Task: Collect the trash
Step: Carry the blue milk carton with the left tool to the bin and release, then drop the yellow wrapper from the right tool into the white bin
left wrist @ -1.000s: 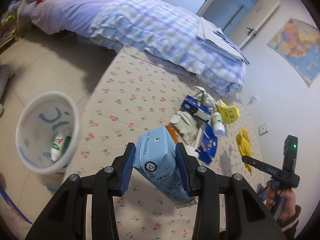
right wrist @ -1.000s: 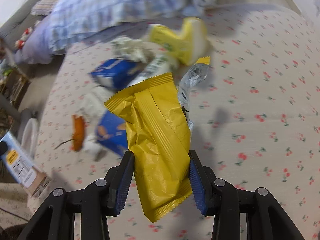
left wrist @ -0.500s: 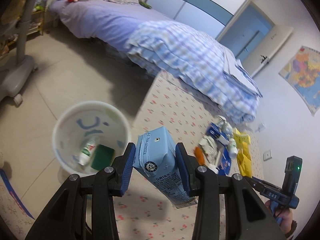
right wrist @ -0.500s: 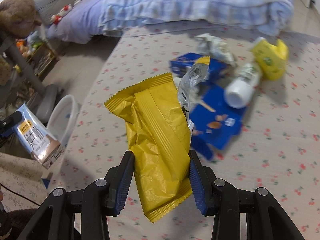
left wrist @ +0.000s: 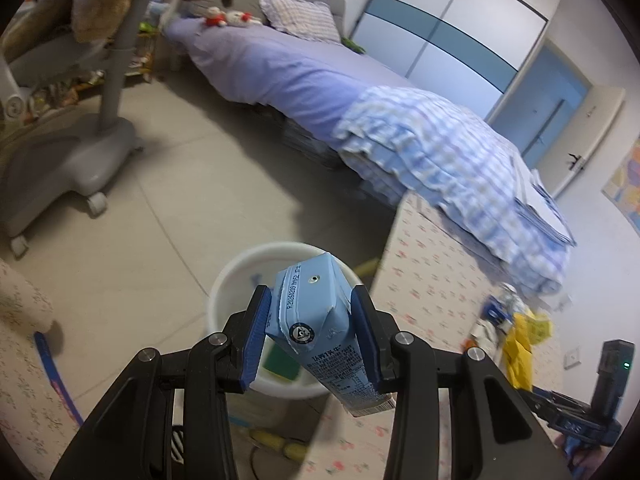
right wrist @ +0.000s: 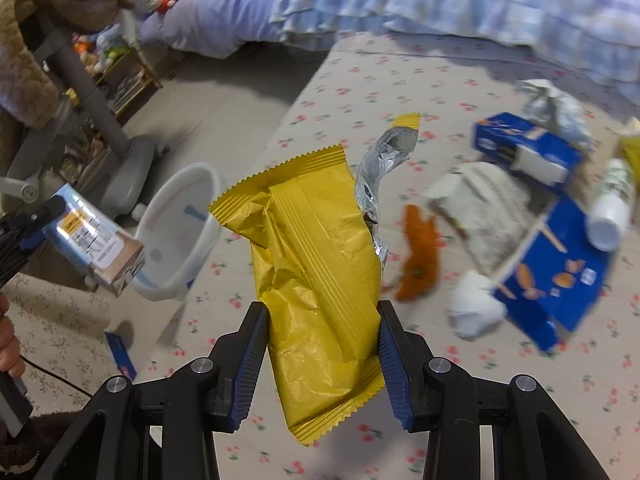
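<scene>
- Trash is in both claws, and more of it lies on the flowery mat by the bed.
- The left gripper has its two blue pads pressed on a light blue milk carton. The claw is partly open, just as wide as the carton.
- The carton is tilted and sits right over the white bin, up in the air.
- The bin stands on the grey floor, just beside the edge of the mat. A green thing lies inside it.
- The right gripper squeezes a crinkly yellow wrapper. This claw is partly open too, and the wrapper fills the gap.
- The wrapper sticks up, with a torn silver strip at its top.
- From the right camera, the bin is off to the left, and the wrapper is over the mat, not over the bin.
- On the mat lie a blue box, a flat blue carton, a white bottle, an orange scrap and white crumpled paper.
- A grey stand on wheels is near the bin.
</scene>
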A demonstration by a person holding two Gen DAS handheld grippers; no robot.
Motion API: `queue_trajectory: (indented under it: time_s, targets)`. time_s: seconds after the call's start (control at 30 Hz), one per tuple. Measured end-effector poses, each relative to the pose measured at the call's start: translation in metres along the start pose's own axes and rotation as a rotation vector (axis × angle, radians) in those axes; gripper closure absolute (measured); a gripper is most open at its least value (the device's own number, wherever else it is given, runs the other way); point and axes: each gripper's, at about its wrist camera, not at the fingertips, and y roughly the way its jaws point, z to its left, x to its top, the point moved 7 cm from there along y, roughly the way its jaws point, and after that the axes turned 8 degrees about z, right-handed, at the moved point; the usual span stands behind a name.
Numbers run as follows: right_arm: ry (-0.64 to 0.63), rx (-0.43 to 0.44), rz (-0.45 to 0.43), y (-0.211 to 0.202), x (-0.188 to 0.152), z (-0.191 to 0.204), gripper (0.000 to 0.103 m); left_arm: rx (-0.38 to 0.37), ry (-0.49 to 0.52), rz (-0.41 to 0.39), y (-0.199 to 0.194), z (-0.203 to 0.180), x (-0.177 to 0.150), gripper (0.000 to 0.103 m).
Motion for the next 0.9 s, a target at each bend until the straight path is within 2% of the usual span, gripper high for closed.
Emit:
queue_trajectory:
  time_s: [0.2,0.3,0.33,0.4,0.43,0.47,0.6,0.8,0.9]
  targets:
    - [-0.038,0.029,0.007,0.017,0.014,0.03,0.056,0.034,0.004,-0.042,0.013,0.015,0.012,0.06]
    - [-0.062,0.037,0.01,0.027,0.021,0.046,0.056,0.036,0.045,0.002,0.025,0.015,0.013,0.058]
    - [-0.069,0.039,0.014,0.032,0.024,0.052,0.056,0.046,0.047,0.029,0.028,0.016,0.012,0.053]
    - [-0.074,0.048,0.021,0.039,0.029,0.06,0.056,0.07,0.038,0.053,0.03,0.021,0.01,0.032]
    - [-0.073,0.052,0.024,0.043,0.032,0.063,0.056,0.084,0.033,0.059,0.03,0.023,0.01,0.018]
    - [-0.074,0.057,0.026,0.046,0.035,0.067,0.056,0.111,0.02,0.067,0.029,0.028,0.01,0.015]
    - [-0.078,0.072,0.038,0.063,0.048,0.085,0.055,0.179,0.008,0.079,0.023,0.043,0.01,0.012]
    - [-0.111,0.078,0.066,0.088,0.062,0.114,0.054,0.307,0.082,0.087,0.011,0.063,0.007,0.008]
    - [-0.132,0.072,0.079,0.1,0.066,0.128,0.053,0.335,0.092,0.094,0.009,0.073,0.007,0.008]
